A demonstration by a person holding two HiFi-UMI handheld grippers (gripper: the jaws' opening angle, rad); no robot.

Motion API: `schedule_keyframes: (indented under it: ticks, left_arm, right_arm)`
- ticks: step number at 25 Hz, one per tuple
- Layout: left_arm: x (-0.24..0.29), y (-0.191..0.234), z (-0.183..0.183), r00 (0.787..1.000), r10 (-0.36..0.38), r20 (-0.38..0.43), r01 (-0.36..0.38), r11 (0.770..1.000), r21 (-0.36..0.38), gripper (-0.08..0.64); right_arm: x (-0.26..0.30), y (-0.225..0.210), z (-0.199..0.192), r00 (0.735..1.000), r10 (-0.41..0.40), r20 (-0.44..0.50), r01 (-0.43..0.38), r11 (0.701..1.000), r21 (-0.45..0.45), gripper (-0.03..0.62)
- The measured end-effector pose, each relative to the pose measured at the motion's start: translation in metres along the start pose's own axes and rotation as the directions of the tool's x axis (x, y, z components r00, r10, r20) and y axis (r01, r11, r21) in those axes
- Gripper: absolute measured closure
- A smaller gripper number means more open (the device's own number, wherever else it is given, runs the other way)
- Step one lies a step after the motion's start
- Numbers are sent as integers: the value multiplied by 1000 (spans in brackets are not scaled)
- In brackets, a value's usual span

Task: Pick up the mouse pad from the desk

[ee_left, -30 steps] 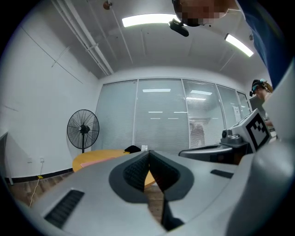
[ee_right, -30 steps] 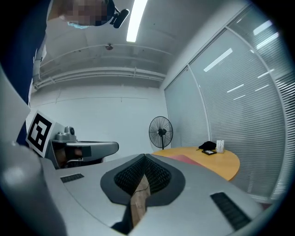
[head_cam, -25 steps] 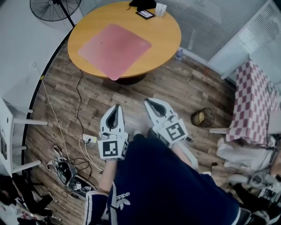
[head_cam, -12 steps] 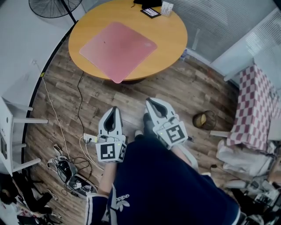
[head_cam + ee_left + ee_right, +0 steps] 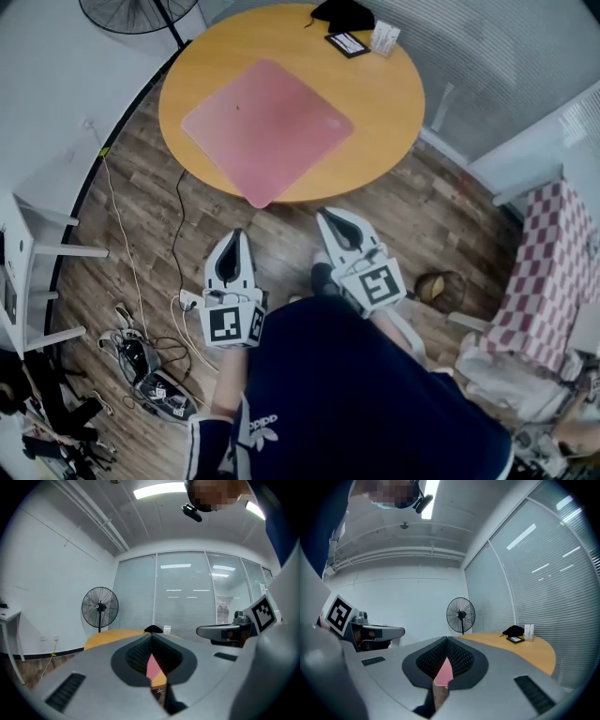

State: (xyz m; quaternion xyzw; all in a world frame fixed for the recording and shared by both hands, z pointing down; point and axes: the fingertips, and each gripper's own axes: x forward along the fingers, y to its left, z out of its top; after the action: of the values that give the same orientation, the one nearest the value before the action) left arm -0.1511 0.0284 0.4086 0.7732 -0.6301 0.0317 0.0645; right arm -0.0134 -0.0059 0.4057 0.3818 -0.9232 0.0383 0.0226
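Mouse pad [image 5: 267,129]: a smooth, pink, rounded square is laid flat on the tabletop, with one corner reaching the near rim (neither claw is touching it).
Tabletop [image 5: 384,112]: round, in orange-toned wood with a plain matt face.
Left claw [image 5: 235,234]: the grey moulded jaws are pressed together at the tips and nothing is held. A teardrop gap lined with ribbed black pads is left behind the tips. The claw is held over the floor, well apart from the mouse pad.
Right claw [image 5: 322,215]: it is likewise closed to the tips and empty, and is held beside the left one, short of the tabletop's near rim.
Far side of tabletop: a soft black lump [image 5: 345,11], a dark flat rectangle [image 5: 347,43] and a small white box [image 5: 384,37] are grouped together.
Floor [image 5: 422,206]: wood-grain planks, with tangled cables [image 5: 141,361] at the left.
Fan [image 5: 141,11]: a round wire grille on a stand, set beside the tabletop.
Checked cloth [image 5: 548,262]: red and white squares, seen at the right.
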Motion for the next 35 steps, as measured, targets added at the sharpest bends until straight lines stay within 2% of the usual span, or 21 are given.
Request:
schedule_keyframes:
  ticks: [6, 14, 20, 25, 35]
  left_arm:
    - [42, 4, 1, 998, 52, -34, -50, 998, 41, 555]
    - [77, 16, 0, 989, 144, -37, -145, 989, -20, 555]
    - [88, 14, -6, 989, 135, -65, -136, 991, -8, 555]
    - [100, 20, -3, 987, 146, -62, -148, 989, -31, 555]
    - [139, 50, 2, 993, 84, -87, -86, 996, -23, 555]
  right_arm:
    - [22, -48, -4, 998, 44, -39, -44, 999, -2, 589]
    - [40, -92, -16, 991, 104, -88, -105, 994, -7, 589]
    - [41, -118, -22, 990, 79, -114, -79, 997, 10, 589]
    - [45, -127, -25, 991, 56, -124, -55, 998, 14, 589]
    - [85, -142, -15, 992, 0, -129, 3, 1000, 23, 589]
